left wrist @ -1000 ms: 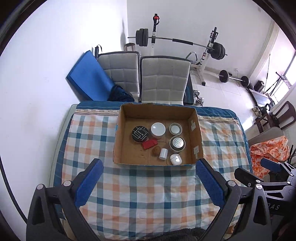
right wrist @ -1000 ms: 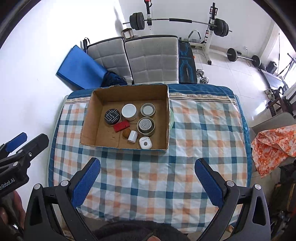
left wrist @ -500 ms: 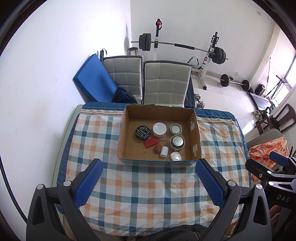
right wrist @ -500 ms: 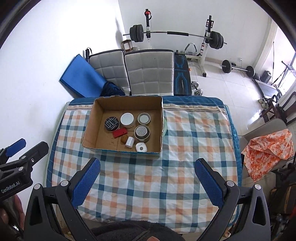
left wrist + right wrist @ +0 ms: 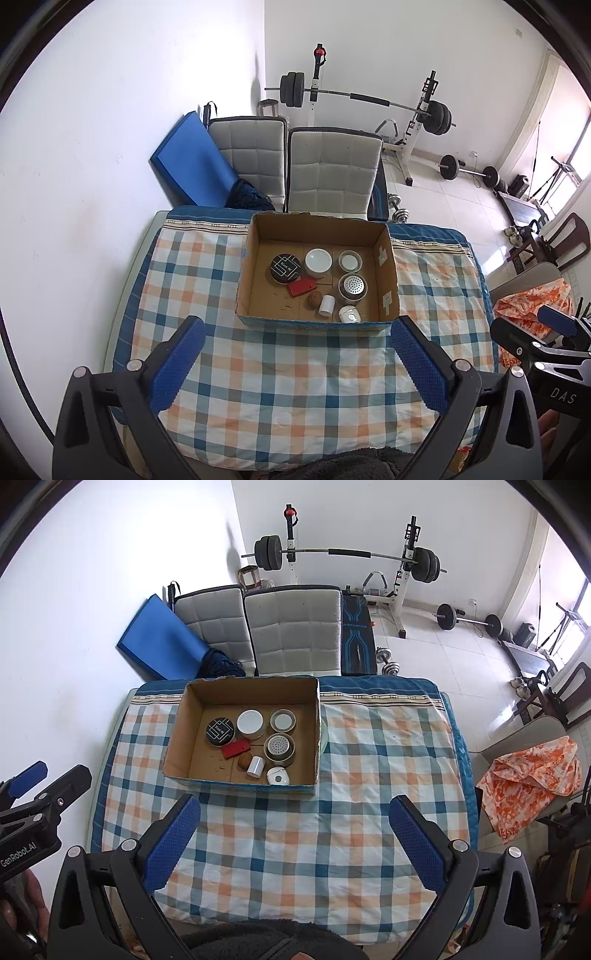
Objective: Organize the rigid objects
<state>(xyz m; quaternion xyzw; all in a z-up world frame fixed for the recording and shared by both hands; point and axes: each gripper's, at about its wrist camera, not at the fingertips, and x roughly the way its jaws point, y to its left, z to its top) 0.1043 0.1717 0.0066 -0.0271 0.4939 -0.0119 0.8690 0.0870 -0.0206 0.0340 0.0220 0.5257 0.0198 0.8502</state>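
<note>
Left wrist view: both hand-held grippers, left (image 5: 295,360) and right (image 5: 293,838), have pulled back, jaws wide, holding nothing. Small objects (image 5: 320,282) sit inside cardboard box (image 5: 314,322) on bench (image 5: 295,387); sorting looks finished.

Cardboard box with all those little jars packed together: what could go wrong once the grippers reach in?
The small white cylinder lies right beside the walnut-like ball and the red block, so a wide-open left gripper could knock neighbours. The cardboard box has a tall near wall that a finger might catch, dragging it across the loose checked cloth.
</note>
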